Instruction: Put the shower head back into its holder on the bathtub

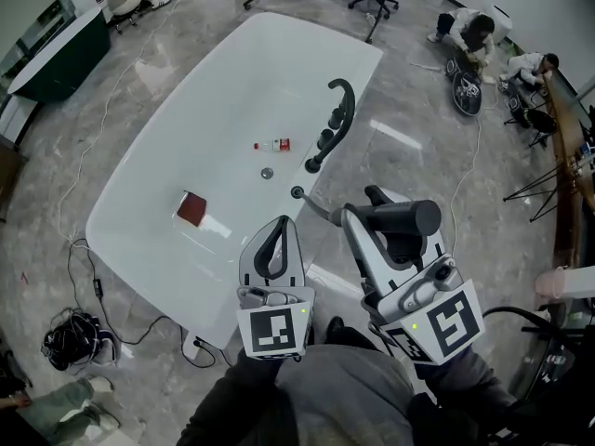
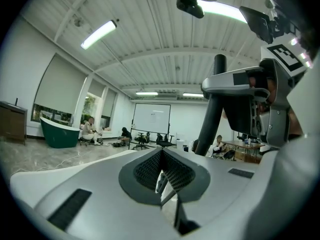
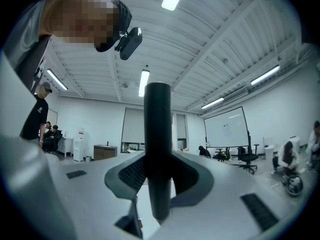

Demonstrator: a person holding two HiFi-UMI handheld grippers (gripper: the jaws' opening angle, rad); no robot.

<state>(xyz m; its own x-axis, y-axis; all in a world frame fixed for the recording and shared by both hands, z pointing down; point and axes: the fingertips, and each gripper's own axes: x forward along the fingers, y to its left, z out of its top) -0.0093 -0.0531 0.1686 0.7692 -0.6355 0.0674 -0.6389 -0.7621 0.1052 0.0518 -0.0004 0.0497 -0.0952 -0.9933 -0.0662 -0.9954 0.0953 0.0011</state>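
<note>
Left gripper point(image 1: 278, 223): it is sitting at the near edge of the white oval bathtub point(image 1: 139, 184), pointing away from the person and across the rim. Its jaws are pressing together on nothing point(image 2: 161, 160).
Right gripper point(image 1: 370, 219): it is sitting just beside the left one, outside the bathtub's near right edge, pointing the same way and angling slightly outward.
Right jaws: they are pinching the dark grey cylindrical shower head point(image 3: 159, 134), which is standing upright between them in the right gripper view.
Shower head: it is lying crosswise in the jaws over the grey marble floor point(image 1: 437, 156), close to the rim and apart from the small black round holder point(image 1: 297, 193) on the bathtub's right rim. It is also showing as a dark bar point(image 2: 214, 104) in the left gripper view.
Arms: dark grey sleeves point(image 1: 307, 398) are reaching forward side by side behind both grippers.
Markings: a black-and-white square marker point(image 1: 275, 331) is facing up on each gripper's cube.
Writing: the small red and white item point(image 1: 277, 144) on the bathtub's bottom is carrying print that is too small to read.
</note>
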